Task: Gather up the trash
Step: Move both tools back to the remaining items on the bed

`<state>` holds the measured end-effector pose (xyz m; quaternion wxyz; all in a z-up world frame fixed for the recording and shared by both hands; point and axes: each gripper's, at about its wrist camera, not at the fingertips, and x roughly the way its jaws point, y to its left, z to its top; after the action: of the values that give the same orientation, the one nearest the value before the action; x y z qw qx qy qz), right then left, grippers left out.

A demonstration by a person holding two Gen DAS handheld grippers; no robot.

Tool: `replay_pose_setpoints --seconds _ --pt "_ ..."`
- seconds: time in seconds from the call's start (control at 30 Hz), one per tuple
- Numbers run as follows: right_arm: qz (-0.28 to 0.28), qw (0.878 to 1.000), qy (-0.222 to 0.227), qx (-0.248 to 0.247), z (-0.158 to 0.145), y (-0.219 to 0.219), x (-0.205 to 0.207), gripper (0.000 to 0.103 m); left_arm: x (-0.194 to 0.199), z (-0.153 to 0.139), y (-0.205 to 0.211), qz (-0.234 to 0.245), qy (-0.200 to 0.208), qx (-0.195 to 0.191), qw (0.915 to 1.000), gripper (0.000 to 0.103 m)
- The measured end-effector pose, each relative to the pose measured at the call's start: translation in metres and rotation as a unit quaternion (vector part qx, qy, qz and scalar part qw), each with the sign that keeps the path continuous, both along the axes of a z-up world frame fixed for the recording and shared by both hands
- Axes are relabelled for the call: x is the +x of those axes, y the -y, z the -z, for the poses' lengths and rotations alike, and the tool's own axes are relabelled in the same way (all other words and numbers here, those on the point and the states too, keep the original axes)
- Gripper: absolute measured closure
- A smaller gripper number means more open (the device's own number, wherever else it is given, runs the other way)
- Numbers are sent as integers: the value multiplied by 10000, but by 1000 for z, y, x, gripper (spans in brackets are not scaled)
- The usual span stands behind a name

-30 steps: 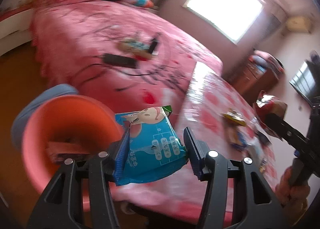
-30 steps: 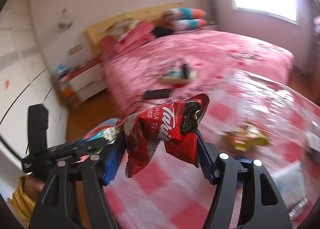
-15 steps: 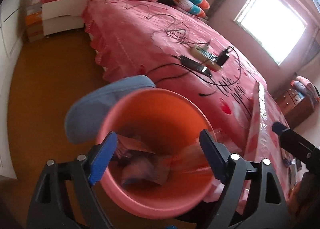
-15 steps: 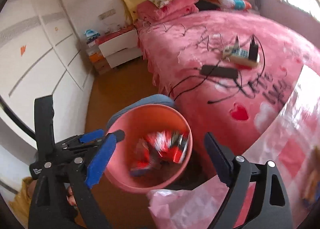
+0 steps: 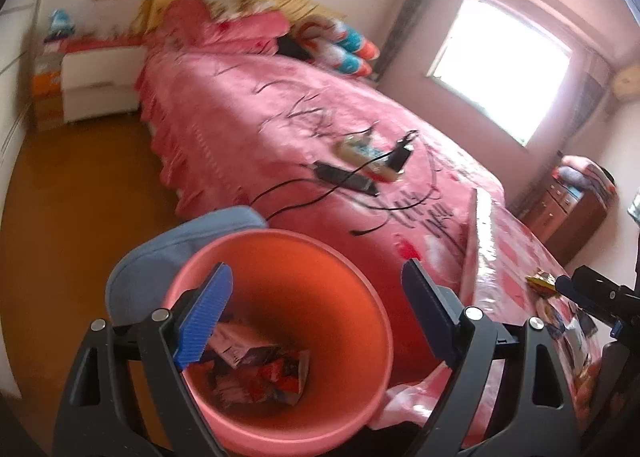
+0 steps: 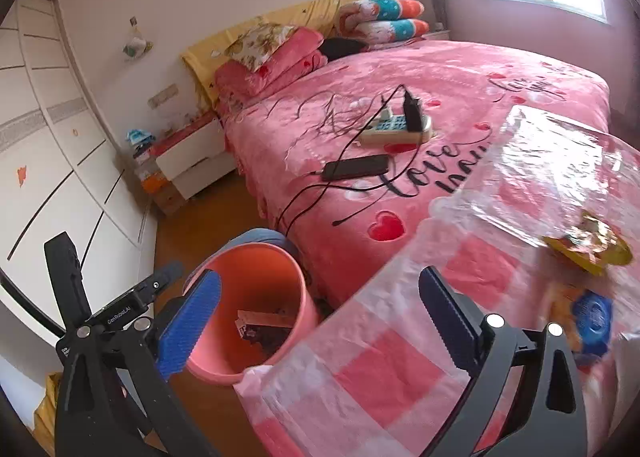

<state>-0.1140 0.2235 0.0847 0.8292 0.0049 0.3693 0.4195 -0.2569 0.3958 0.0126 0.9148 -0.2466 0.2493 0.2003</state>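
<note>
A pink bin [image 5: 280, 235] stands on the floor by the bed, with wrappers [image 5: 260, 369] lying at its bottom. My left gripper [image 5: 318, 313] hangs over the bin's mouth, its jaws opening with nothing between them. My right gripper [image 6: 320, 321] is over the table's corner beside the bin [image 6: 248, 247], jaws also opening and empty. On the pink checked table cloth [image 6: 380, 369] lie a yellow wrapper [image 6: 588, 245] and a blue packet [image 6: 592, 313]. Each gripper shows in the other's view: the left gripper [image 6: 160, 281] at the left, the right gripper [image 5: 572, 287] at the right.
The pink bed [image 6: 460, 69] carries a power strip [image 6: 396, 129], a black phone [image 6: 356, 167] and trailing cables. A blue cushion [image 5: 168, 253] sits behind the bin. A white nightstand [image 6: 192, 153] and wardrobe doors [image 6: 52, 161] line the far wall; a wooden dresser [image 5: 568, 213] stands at the right.
Both grippers opened and let go of their packets: the blue wipes pack and the red milk tea wrapper dropped into the bin. The right gripper has since swung toward the table.
</note>
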Motion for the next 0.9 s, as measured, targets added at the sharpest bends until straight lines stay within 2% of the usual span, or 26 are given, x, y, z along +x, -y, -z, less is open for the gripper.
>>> replay_pose_setpoints --seconds 0.17,0.37,0.53,0.9 --pt "81 9998 73 190 -4 27 -4 5 14 -12 27 353 100 260 9990 16" --pt "287 9994 63 182 -4 53 -2 5 37 -18 59 715 -161 412 9965 16" --pt "448 9990 8 83 -2 70 -2 5 54 -15 82 964 -417 318 9940 16" --pt "857 9962 113 -145 7 105 -7 5 64 -19 125 1366 -315 266 9898 16"
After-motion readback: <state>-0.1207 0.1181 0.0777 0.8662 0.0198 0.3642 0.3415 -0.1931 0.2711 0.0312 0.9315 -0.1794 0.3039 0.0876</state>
